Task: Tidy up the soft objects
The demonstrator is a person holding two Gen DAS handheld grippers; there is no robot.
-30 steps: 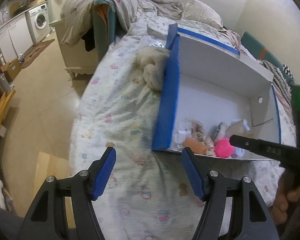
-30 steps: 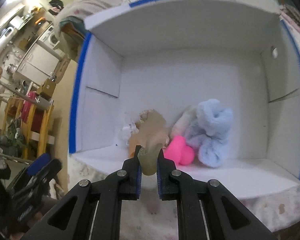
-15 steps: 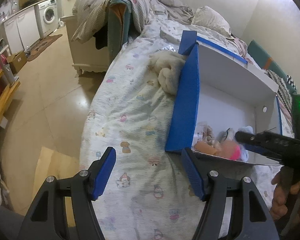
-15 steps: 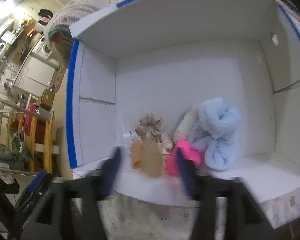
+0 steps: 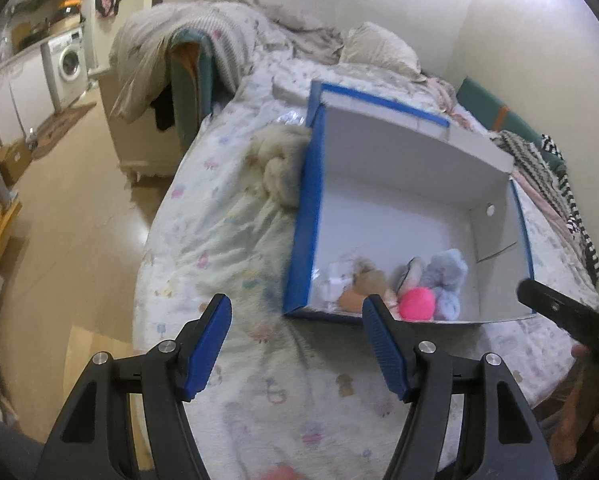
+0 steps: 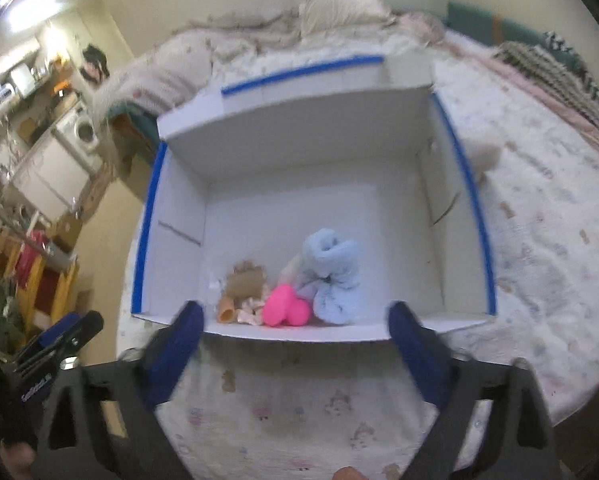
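Observation:
A white box with blue edges (image 6: 383, 196) lies open on the bed; it also shows in the left wrist view (image 5: 395, 216). Inside, near its front wall, lie a pale blue plush (image 6: 333, 272), a pink soft toy (image 6: 285, 312), a tan soft piece (image 6: 245, 284) and a small orange one (image 6: 226, 314); the pink toy (image 5: 417, 303) and blue plush (image 5: 445, 276) show in the left view too. A cream fluffy item (image 5: 279, 164) lies on the bed left of the box. My right gripper (image 6: 293, 326) is open and empty, just in front of the box. My left gripper (image 5: 297, 340) is open and empty over the bedsheet.
The bed (image 5: 227, 240) has a patterned sheet, with rumpled bedding and a pillow (image 5: 379, 46) at its far end. To the left are bare floor (image 5: 59, 216), a washing machine (image 5: 69, 62) and yellow shelving (image 6: 35, 280). A striped blanket (image 6: 555, 64) lies at the right.
My right gripper has opened, let go of the tan soft piece into the box and pulled back from it. My left gripper stayed open and shifted a little.

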